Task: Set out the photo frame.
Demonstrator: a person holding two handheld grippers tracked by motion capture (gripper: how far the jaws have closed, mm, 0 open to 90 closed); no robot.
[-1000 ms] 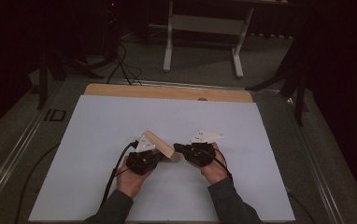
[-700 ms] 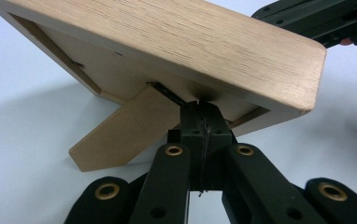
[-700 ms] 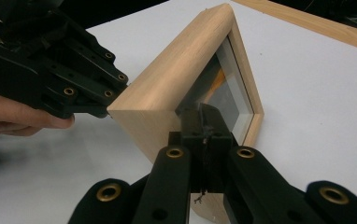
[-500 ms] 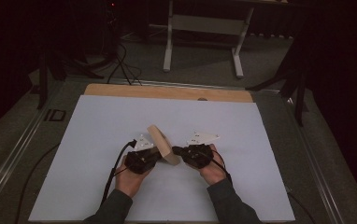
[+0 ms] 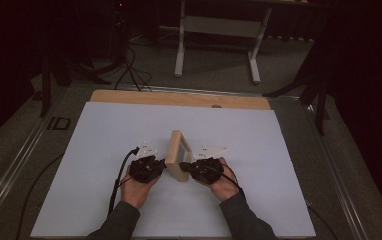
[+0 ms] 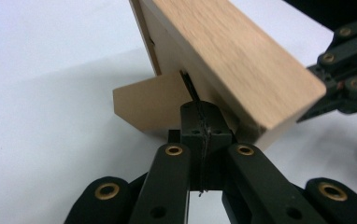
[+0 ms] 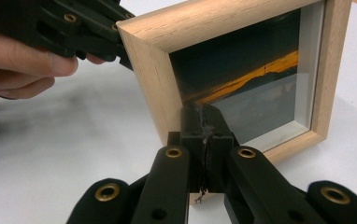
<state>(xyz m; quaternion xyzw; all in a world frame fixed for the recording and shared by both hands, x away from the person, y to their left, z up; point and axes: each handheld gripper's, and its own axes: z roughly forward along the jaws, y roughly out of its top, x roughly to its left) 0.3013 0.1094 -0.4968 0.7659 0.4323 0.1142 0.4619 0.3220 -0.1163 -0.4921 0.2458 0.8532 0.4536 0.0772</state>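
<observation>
A light wooden picture frame [image 5: 178,155] stands on edge on the white sheet [image 5: 259,145] between my two grippers. Its front holds a dark picture with an orange streak [image 7: 242,79]; at its back a brown fold-out stand [image 6: 148,105] is swung out. My left gripper [image 5: 162,164] is shut, with its closed tips [image 6: 200,109] against the frame's back [image 6: 242,51], next to the stand. My right gripper [image 5: 186,165] is shut too, and its closed tips [image 7: 203,114] rest on the glass at the frame's inner edge [image 7: 153,79]. Nothing is pinched in either one.
A wooden board [image 5: 179,99] borders the sheet's far side. Metal rails [image 5: 24,150] run along the table's sides. A black cable [image 5: 121,175] trails from the left gripper. Beyond the table stand white legs [image 5: 180,50] and floor cables [image 5: 129,70].
The frame was leaning over to the left and has been tipped up until it stands nearly upright. Both hands stayed almost where they were.
</observation>
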